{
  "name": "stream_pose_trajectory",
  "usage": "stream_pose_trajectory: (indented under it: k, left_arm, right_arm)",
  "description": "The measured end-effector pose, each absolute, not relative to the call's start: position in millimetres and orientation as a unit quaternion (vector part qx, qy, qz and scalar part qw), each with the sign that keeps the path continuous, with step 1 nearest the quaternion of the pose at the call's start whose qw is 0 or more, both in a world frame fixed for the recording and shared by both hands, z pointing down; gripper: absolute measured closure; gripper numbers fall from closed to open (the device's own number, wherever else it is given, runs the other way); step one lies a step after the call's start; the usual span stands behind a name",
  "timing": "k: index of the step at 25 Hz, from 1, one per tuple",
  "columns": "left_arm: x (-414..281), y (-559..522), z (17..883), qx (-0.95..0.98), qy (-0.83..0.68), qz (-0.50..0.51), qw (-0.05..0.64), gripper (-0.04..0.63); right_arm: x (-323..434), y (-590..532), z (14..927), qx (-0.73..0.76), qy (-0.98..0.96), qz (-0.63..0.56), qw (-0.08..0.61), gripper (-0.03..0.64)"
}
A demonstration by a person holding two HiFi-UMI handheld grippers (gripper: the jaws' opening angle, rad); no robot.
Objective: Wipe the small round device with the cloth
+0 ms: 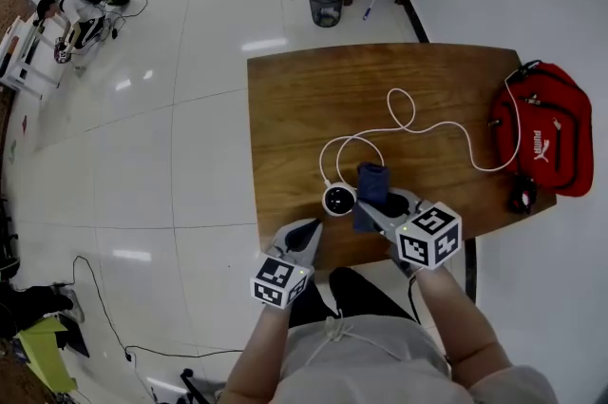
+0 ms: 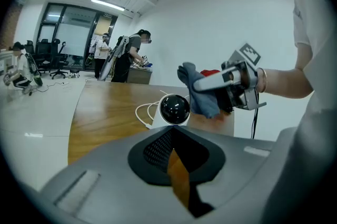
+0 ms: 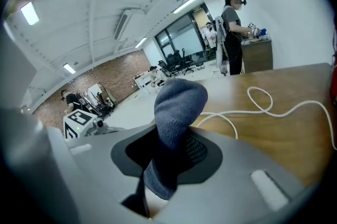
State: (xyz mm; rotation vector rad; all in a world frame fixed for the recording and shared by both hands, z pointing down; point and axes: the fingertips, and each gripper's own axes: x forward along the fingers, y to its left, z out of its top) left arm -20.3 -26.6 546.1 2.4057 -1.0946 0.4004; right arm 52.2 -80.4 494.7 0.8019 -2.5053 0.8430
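Note:
The small round device [image 1: 339, 199], white with a black dome, stands near the front edge of the wooden table [image 1: 304, 107]. Just to its right hangs a dark blue cloth [image 1: 370, 188], and my right gripper [image 1: 378, 205] is shut on it. In the right gripper view the cloth [image 3: 176, 112] rises out from between the jaws of the right gripper [image 3: 168, 162]. My left gripper [image 1: 310, 229] hovers at the table's front edge, just short of the device, shut and with nothing in it. The left gripper view shows the device [image 2: 175, 109] ahead of the left gripper [image 2: 176, 162], with the cloth [image 2: 202, 94] beside it.
A white cable [image 1: 408, 122] runs from the device in loops across the table to a red bag [image 1: 551, 141] at the right edge. A small dark object [image 1: 521, 196] lies by the bag. A mesh bin [image 1: 325, 8] stands on the floor beyond the table.

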Motion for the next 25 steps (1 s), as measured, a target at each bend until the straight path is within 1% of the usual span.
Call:
stream_pose_trajectory:
  k: [2, 3, 7, 11, 14, 19, 25]
  left_arm:
    - [-20, -30, 542, 0.878, -0.394, 0.146, 0.229, 0.591]
    - [-21, -31, 539, 0.879, -0.393, 0.146, 0.227, 0.591]
    - [-28, -34, 532, 0.882, -0.39, 0.144, 0.223, 0.591]
    - [-38, -34, 534, 0.88, -0.391, 0.144, 0.227, 0.591]
    - [-43, -31, 540, 0.878, -0.392, 0.145, 0.233, 0.591]
    - [-47, -27, 546, 0.878, -0.387, 0.147, 0.239, 0.591]
    - [-43, -29, 543, 0.882, -0.383, 0.144, 0.235, 0.591]
  right_arm:
    - [28, -84, 472, 0.262, -0.905, 0.284, 0.177, 0.509]
    - [13, -83, 467, 0.248, -0.911, 0.273, 0.182, 0.509]
    - [-34, -77, 471, 0.206, -0.925, 0.209, 0.241, 0.509]
    - [-55, -81, 484, 0.194, -0.923, 0.153, 0.293, 0.509]
    - [-48, -87, 493, 0.209, -0.917, 0.149, 0.306, 0.509]
    - [-26, -99, 487, 0.246, -0.91, 0.138, 0.305, 0.508]
    - [14, -105, 491, 0.29, -0.894, 0.159, 0.302, 0.508]
